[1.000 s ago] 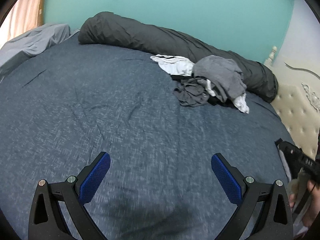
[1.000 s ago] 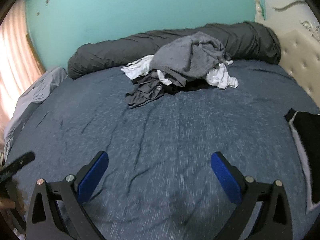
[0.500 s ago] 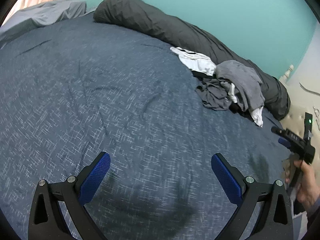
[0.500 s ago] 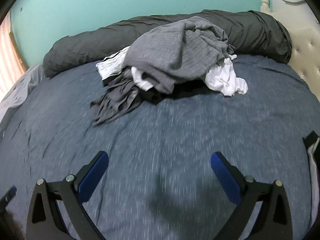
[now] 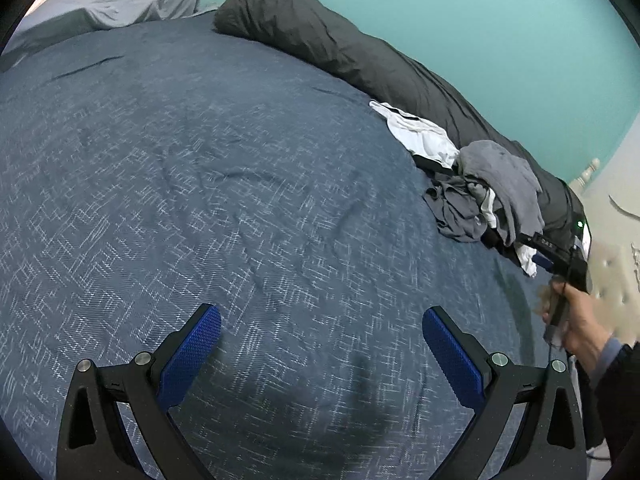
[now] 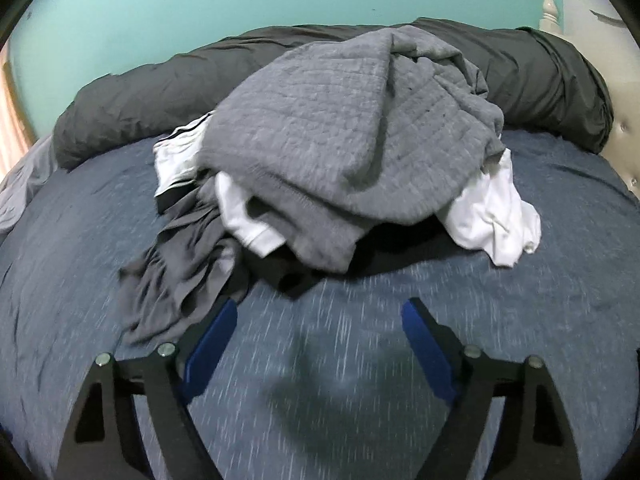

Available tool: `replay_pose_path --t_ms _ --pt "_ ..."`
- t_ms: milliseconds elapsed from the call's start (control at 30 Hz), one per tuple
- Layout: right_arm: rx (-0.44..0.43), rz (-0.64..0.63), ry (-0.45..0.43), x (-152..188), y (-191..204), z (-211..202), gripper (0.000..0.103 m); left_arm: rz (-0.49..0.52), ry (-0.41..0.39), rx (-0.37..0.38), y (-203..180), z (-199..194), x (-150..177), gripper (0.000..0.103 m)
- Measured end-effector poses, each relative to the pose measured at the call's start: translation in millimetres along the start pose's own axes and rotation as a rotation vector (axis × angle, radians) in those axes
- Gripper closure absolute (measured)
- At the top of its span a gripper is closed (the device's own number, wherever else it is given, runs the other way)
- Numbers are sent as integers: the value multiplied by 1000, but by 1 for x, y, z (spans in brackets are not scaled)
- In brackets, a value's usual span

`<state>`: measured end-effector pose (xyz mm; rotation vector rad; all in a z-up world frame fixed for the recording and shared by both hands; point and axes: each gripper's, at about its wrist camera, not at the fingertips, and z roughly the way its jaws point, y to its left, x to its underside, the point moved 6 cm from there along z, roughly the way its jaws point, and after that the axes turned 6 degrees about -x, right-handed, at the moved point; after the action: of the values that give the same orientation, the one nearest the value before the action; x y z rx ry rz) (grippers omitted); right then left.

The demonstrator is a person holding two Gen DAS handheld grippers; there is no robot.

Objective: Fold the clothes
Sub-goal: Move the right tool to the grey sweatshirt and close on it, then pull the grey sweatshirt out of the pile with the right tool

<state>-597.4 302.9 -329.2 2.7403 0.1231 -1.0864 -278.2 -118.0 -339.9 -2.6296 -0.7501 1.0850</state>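
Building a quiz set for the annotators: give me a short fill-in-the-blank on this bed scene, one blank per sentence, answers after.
1. The top garment of the clothes pile is ____ in colour.
2. Between the jaws of the right gripper, which are closing, there is only the ____ bedspread.
3. The rolled dark duvet lies along the ____ wall.
4. The left gripper has its jaws ____.

Missing words: grey; blue; turquoise; open
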Motion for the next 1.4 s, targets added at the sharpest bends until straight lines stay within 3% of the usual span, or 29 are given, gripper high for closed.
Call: replay_pose_path --t_ms 167,400,467,733,767,800,867,1033,1067,1133,1167,1200,1400 --pt "22 -18 -15 -15 1 21 36 -5 6 -11 6 6 -1 0" --pt "58 -43 -16 -28 -2 36 92 -21 18 -25 13 12 0 0" --pt "55 -59 -27 -29 0 31 102 -16 18 -27 13 12 0 0" --pt "71 -135 -21 -25 5 12 102 -10 11 -7 9 4 3 0" --pt "78 -124 -15 -27 1 15 93 -7 13 -5 8 4 3 0" --pt "91 -124 -6 -26 1 19 64 -2 13 -6 8 5 4 0" --pt "122 -141 8 -24 4 30 35 7 16 -11 8 7 5 0" --pt "161 -122 -2 -26 -3 54 35 7 33 -29 12 18 6 0" --pt "168 -115 2 -26 -5 59 39 5 36 -33 13 19 7 0" --pt "162 -110 -16 -27 -6 62 65 2 38 -35 15 20 8 0" --pt "170 -117 -35 -28 -5 58 83 4 38 -37 15 20 8 0" --pt "175 -125 -51 -28 -4 55 92 8 37 -39 15 20 8 0" --pt "63 -200 -88 -24 18 13 95 18 52 -57 13 19 13 0"
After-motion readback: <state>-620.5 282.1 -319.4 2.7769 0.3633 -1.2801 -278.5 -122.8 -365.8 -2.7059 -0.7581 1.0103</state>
